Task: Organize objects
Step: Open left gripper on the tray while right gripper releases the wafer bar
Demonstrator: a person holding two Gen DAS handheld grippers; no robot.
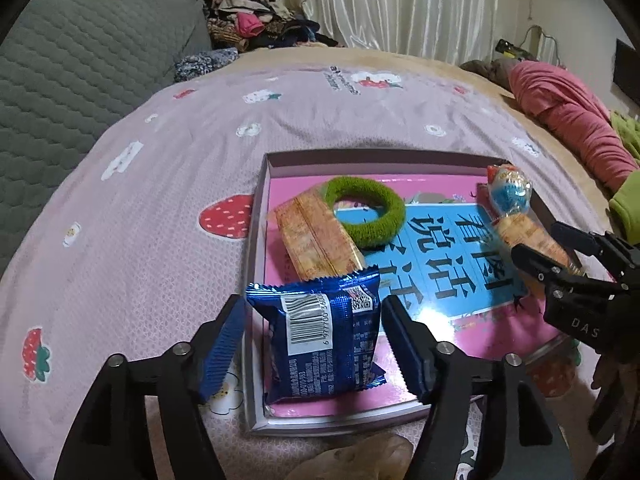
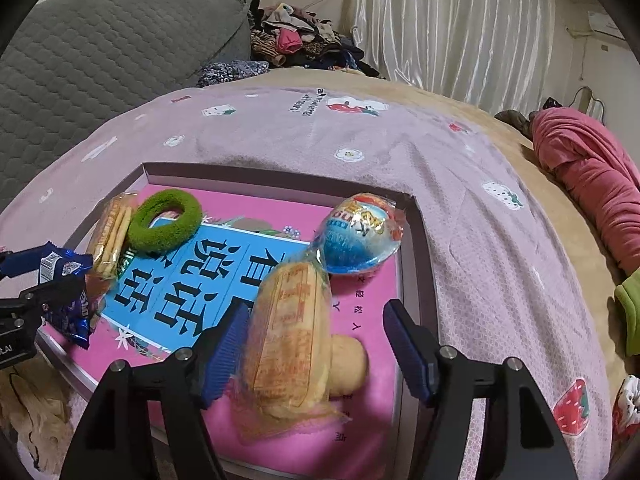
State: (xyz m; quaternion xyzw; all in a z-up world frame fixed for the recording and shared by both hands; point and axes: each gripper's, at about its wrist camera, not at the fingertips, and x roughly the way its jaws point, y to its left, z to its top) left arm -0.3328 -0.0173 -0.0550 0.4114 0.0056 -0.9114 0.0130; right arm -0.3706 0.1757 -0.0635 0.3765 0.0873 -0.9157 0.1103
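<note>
Your left black plastic two-finger gripper [image 1: 312,344] has ribbed blue rubber pads [image 1: 222,354] and silver screws. Your right black plastic gripper [image 2: 316,348] matches, white lettering marking its body; a green sleeve cuff [image 1: 626,204] shows.

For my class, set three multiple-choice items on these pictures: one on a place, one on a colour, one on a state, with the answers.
1. Where does the green ring lie?
A. on the blanket
B. in the pink box
C. on the grey cushion

2. What colour is the packet between the fingers of the left tool?
A. blue
B. red
C. yellow

3. How does the right tool stand?
A. shut on a toy egg
B. open
C. shut on a hair band

Answers:
1 B: the ring rests inside the box walls.
2 A: its foil is blue, with a white barcode.
3 B: a wide gap shows between one finger and the bread pack.
</note>
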